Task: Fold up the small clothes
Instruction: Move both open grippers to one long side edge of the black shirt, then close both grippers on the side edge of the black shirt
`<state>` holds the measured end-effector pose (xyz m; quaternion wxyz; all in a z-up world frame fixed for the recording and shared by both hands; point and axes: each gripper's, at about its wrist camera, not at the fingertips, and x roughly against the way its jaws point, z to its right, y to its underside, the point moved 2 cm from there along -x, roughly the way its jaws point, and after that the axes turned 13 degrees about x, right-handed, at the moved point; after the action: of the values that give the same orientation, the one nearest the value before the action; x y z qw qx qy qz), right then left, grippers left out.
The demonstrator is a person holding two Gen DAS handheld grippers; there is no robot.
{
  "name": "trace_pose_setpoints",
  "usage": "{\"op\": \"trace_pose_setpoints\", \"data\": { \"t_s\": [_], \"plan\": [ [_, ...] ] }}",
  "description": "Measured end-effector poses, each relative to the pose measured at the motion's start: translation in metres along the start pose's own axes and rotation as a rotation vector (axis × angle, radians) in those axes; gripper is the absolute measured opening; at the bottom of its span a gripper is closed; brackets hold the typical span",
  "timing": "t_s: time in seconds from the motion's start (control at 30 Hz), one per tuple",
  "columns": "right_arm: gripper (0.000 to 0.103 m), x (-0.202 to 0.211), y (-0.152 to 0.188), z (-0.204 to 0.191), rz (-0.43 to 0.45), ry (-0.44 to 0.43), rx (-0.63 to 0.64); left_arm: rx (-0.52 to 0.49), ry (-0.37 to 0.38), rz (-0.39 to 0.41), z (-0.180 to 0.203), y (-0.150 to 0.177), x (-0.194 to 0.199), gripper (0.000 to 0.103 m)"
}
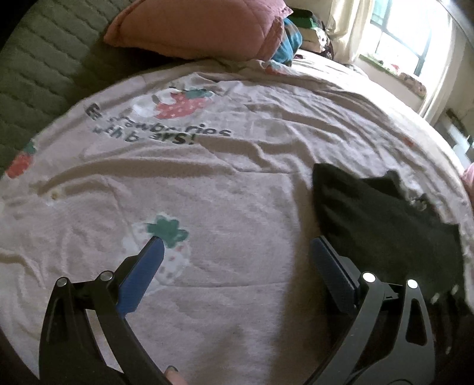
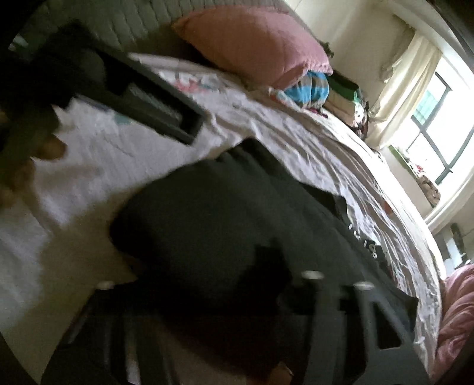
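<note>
Early stage, by my reading: black garment (image 1: pixel 385 219) lies loosely bunched on the strawberry-print bedsheet (image 1: pixel 237 183), below the pink pillow (image 1: pixel 201 26), fold not finished; left gripper (image 1: pixel 237 245) spread wide, empty beside it; right gripper's (image 2: pixel 266 284) grip too blurred to tell.

You are in a home bedroom: a bed (image 1: pixel 237 183) under a strawberry-print sheet, a pink pillow (image 1: pixel 195 26), and a curtained window (image 1: pixel 414 38).
</note>
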<state>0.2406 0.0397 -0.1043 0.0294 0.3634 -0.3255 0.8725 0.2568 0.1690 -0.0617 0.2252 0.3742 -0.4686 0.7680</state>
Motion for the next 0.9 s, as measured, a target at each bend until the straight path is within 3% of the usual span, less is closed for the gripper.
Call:
{"op": "trace_pose_setpoints", "data": {
  "t_s": [0.07,0.2,0.33,0.43,0.53,0.57,0.6,0.63,0.7,0.77,0.9],
  "plan": [
    [0.022,0.008,0.000,0.005,0.025,0.004,-0.015,0.044,0.070,-0.022,0.003,-0.001,0.003,0.093],
    [0.019,0.020,0.006,0.016,0.064,0.015,-0.056,0.074,0.167,0.007,0.021,-0.007,0.014,0.093],
    [0.018,0.031,0.013,0.026,0.095,0.018,-0.096,0.089,0.256,-0.090,0.046,-0.007,0.005,0.093],
    [0.017,0.039,0.017,0.033,0.111,0.023,-0.122,0.061,0.246,-0.142,0.066,-0.001,-0.007,0.093],
    [0.017,0.049,0.024,0.040,0.129,0.031,-0.142,0.090,0.302,-0.184,0.080,0.003,-0.010,0.093],
    [0.017,0.052,0.026,0.043,0.135,0.034,-0.149,0.096,0.320,-0.190,0.084,0.004,-0.010,0.087],
    [0.017,0.057,0.029,0.045,0.142,0.040,-0.161,0.097,0.336,-0.196,0.089,0.005,-0.009,0.070],
    [0.016,0.060,0.031,0.047,0.146,0.043,-0.170,0.090,0.363,-0.205,0.097,0.006,-0.006,0.061],
    [0.016,0.066,0.036,0.054,0.156,0.044,-0.201,0.078,0.397,-0.209,0.110,0.009,0.001,0.027],
    [0.016,0.074,0.042,0.060,0.167,0.056,-0.223,0.042,0.405,-0.195,0.127,0.011,0.012,0.018],
    [0.015,0.091,0.055,0.076,0.194,0.081,-0.277,-0.037,0.407,-0.154,0.160,0.014,0.036,0.016]
  ]
}}
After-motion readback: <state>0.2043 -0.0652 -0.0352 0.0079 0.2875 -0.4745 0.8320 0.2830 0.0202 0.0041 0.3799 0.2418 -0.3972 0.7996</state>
